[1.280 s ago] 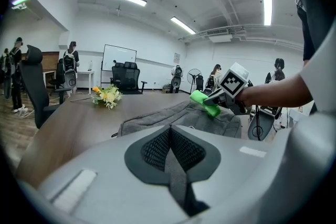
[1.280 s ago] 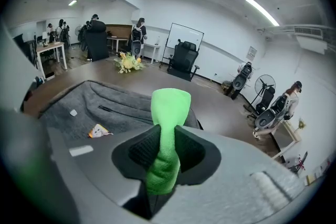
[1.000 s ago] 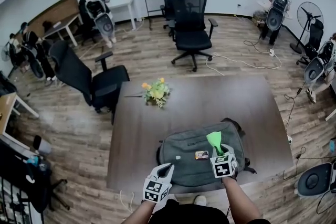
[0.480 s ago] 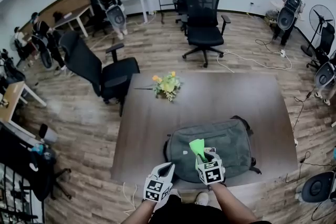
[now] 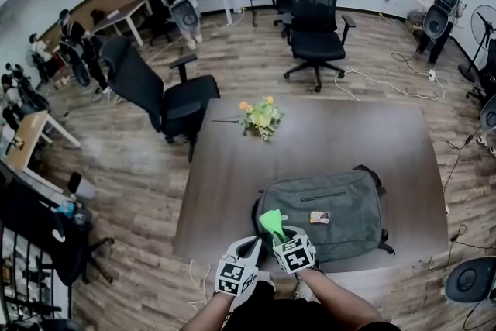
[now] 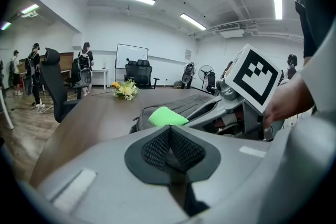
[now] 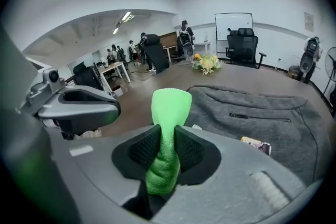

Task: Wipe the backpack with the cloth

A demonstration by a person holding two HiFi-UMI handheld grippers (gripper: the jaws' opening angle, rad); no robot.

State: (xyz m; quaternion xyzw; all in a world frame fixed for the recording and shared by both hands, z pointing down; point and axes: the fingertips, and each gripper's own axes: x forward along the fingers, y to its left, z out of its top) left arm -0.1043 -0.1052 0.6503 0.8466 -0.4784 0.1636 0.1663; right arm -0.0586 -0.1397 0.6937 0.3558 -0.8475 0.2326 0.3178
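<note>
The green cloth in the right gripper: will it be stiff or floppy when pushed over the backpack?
Probably soft: the green cloth is squeezed narrow where the right gripper pinches it. Its free end sticks out without drooping, so it likely keeps some shape. It seems light and may bunch against the fabric of the backpack.

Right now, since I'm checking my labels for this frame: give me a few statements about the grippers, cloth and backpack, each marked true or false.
The right gripper is shut on the cloth. True.
The left gripper is open. False: its jaws are together, with nothing between them.
The backpack lies on the floor. False: it lies on the table.
The flowers sit on the table beyond the backpack. True.
</note>
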